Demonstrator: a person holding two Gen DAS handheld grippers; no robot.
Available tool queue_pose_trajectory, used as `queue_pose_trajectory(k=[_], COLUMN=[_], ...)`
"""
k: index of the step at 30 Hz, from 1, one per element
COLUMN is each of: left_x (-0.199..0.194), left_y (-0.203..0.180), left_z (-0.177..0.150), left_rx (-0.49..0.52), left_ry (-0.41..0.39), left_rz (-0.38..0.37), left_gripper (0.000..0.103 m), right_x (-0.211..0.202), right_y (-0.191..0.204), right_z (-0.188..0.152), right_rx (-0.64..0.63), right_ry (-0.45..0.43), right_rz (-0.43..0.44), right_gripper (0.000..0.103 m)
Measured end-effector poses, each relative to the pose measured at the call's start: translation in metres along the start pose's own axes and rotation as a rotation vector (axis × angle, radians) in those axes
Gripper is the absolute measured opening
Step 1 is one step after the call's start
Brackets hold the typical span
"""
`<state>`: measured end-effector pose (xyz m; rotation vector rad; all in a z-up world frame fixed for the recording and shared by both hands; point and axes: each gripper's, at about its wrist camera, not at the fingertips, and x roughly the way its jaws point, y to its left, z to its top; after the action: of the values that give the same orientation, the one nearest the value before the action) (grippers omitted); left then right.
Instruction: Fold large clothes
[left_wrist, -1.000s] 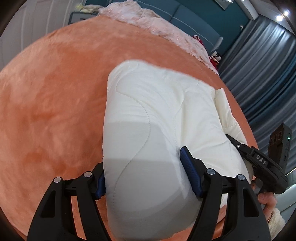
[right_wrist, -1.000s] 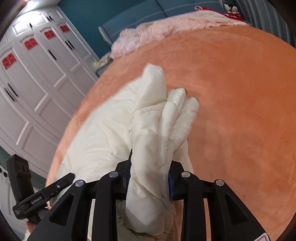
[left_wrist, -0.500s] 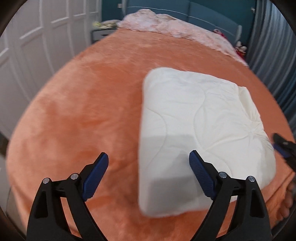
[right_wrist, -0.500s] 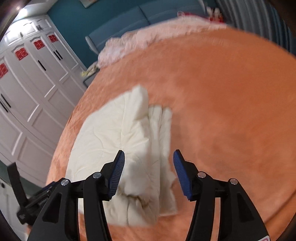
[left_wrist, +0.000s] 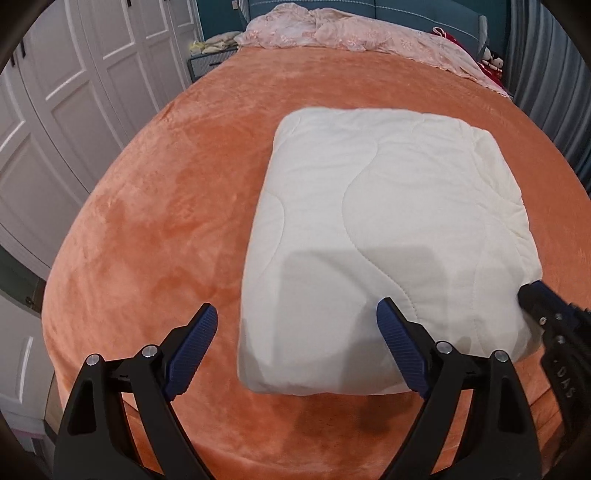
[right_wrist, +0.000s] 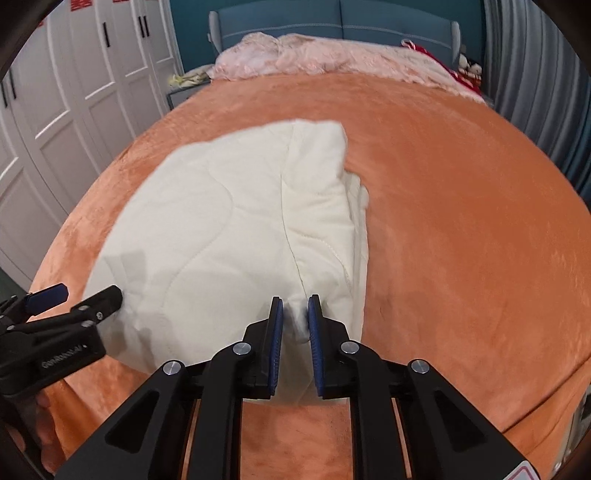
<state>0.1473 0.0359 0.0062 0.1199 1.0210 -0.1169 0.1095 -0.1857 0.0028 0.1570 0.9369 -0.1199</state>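
Cream quilt (left_wrist: 388, 236): folded into a thick pad, lying on the orange bed (left_wrist: 166, 221) near its foot edge, toward your side.
Feel: soft, puffy, light for its bulk I'd say; layers will spring back and slide if you pinch only the top one.
Open side: stacked edges show along the right in the right view; that side looks likeliest to splay.
Left gripper (left_wrist: 295, 350): spread wide, nothing between the pads, hovering above the quilt's near left corner.
Right gripper (right_wrist: 295, 332): jaws closing, nearly together, a small ridge of quilt between the pads at the near edge; a firm pinch isn't clear.
Where to grip: take the near corners, biting deep through all layers, not the top skin.
Far end: pink bedding (right_wrist: 332, 55) heaped by the headboard, well apart.
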Motion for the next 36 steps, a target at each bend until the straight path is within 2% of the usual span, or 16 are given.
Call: queue_pose_trajectory(k=[13, 21, 32, 34, 36], left_x=[0.020, 0.026, 0.027, 0.022, 0.015], left_y=[-0.006, -0.009, -0.008, -0.009, -0.011], left_z=[-0.010, -0.013, -0.014, -0.014, -0.013], left_rx=[-0.013, -0.024, -0.026, -0.019, -0.003], left_ry=[0.040, 0.038, 0.028, 0.022, 0.011], left_rz=[0.002, 0.019, 0.034, 0.037, 0.050], left_gripper=[0.090, 0.096, 0.097, 0.097, 0.097], right_x=[0.024, 0.027, 0.024, 0.017, 0.008], right_y=[-0.006, -0.006, -0.005, -0.008, -0.007], right_z=[-0.023, -0.023, -0.021, -0.018, -0.017], right_rx=[0.008, 0.014, 0.032, 0.045, 0.048], right_ry=[0.040, 0.034, 0.030, 0.025, 0.018], right_rz=[0.005, 0.009, 0.024, 0.031, 0.043], right_gripper=[0.012, 0.012, 0.013, 0.014, 0.025])
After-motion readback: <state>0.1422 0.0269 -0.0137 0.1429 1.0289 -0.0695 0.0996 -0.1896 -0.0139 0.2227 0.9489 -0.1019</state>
